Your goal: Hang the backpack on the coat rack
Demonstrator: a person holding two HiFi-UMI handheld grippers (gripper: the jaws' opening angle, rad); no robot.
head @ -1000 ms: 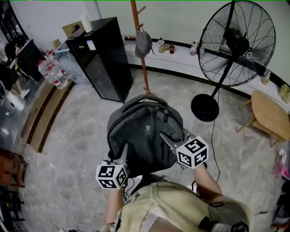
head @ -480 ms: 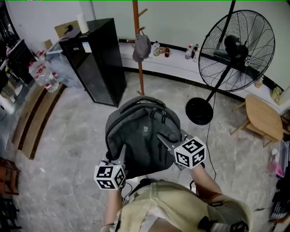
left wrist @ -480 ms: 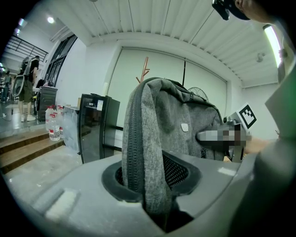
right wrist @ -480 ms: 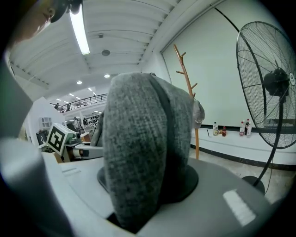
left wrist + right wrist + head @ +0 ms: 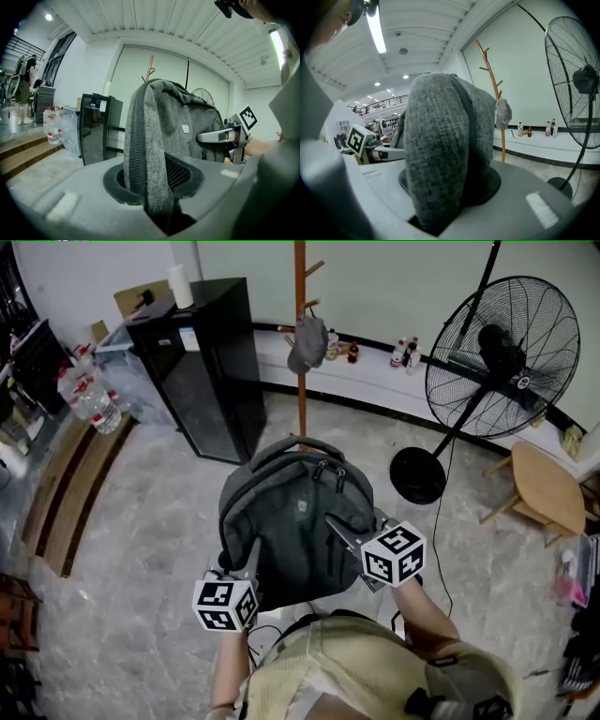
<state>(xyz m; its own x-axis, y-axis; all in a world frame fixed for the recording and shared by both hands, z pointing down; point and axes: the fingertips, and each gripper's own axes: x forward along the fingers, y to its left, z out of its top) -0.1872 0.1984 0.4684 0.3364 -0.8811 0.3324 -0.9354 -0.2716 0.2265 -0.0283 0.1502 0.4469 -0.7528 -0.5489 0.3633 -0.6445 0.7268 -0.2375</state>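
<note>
We count one backpack [image 5: 298,517], one coat rack [image 5: 301,381] bearing one cap [image 5: 307,341], one fan [image 5: 497,357] and two tongs. The left tongs [image 5: 249,561] and right tongs [image 5: 343,529] are each partly closed and clamped on a padded strap [image 5: 146,150], holding the backpack off the floor [image 5: 141,521] near the rack. Its long axis stands upright, with the carry loop on top, toward the rack. Both grips match a second ago, but the rack now sits slightly further right in our head view.

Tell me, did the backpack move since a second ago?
Yes. The backpack has gone a little forward, toward the coat rack; the black cabinet and fan base now sit nearer it.
</note>
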